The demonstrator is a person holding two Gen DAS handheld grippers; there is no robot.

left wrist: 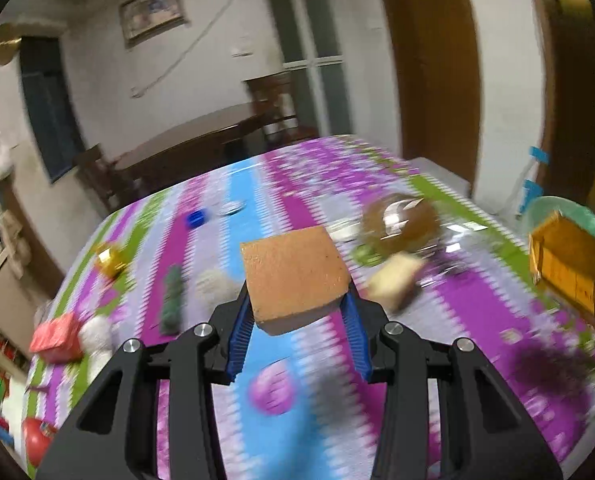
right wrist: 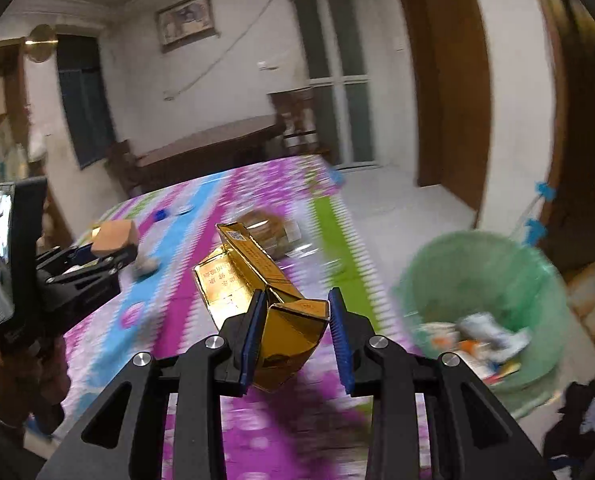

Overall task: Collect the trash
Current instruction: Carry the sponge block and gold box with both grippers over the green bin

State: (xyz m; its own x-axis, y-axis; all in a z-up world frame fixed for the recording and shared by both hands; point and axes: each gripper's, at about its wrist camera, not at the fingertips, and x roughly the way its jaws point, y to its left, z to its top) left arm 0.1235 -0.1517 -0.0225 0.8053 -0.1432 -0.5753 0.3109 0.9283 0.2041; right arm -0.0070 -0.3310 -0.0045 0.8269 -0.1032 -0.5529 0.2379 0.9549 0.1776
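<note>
Currently the right gripper [right wrist: 295,320] holds a gold box [right wrist: 257,296], pads touching it, long axis pointing forward; the bin [right wrist: 477,264] lies right, nearer this hand. Left gripper [left wrist: 299,316] clamps 1 orange block [left wrist: 293,276] above the table [left wrist: 477,320].

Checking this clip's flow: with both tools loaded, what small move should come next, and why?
Probably swing the right tool rightward over the green bin. It grips the gold carton above the tablecloth, left of the bin, which already holds trash. The left tool, carrying the orange block, could follow.
</note>
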